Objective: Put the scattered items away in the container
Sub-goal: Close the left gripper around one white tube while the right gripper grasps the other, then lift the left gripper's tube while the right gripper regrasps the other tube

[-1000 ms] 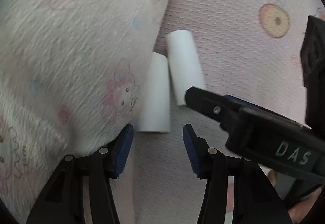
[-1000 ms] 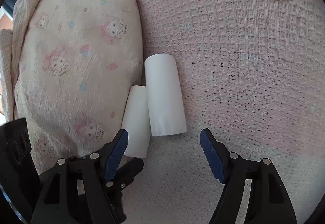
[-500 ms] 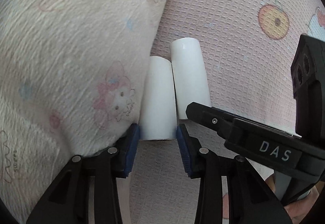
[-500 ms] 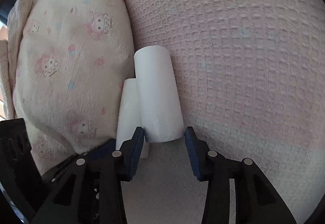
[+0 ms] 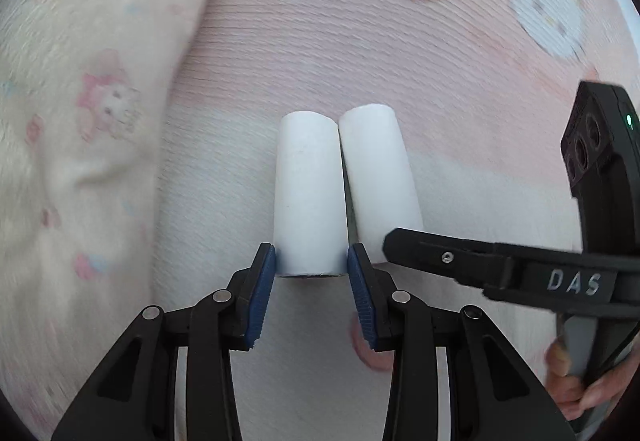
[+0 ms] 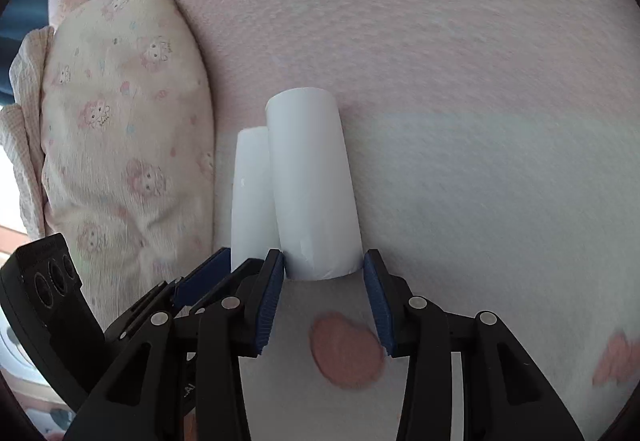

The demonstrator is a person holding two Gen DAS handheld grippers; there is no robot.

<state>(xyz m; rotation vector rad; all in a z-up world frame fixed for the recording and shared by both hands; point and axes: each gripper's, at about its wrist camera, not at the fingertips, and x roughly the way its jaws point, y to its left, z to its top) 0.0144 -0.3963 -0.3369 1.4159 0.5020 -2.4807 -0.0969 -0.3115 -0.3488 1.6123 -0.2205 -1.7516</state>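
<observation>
A: Two white rolls are lying side by side on a pink waffle-weave blanket [image 5: 460,53], each with a claw working its near end. The left claw [image 5: 311,268] is clenching the left roll [image 5: 310,193], its blue pads [image 5: 262,291] pressing against both sides at the roll's bottom edge.

B: And the right claw [image 6: 324,273] is gripping the right roll [image 6: 312,185] the same way, at its near rim. The two rolls are touching along their length, so the claws' inner fingers are crowding into the same narrow seam.

A: To the left, a cartoon-print pillow [image 6: 120,145] is sitting near the left roll, a strip of blanket showing between them.

B: To the right and beyond the far ends of the rolls, the blanket is running open. No container is showing in either view.

A: A hand [image 5: 580,381] is showing at the lower right of the left wrist view, holding the right claw's handle.
</observation>
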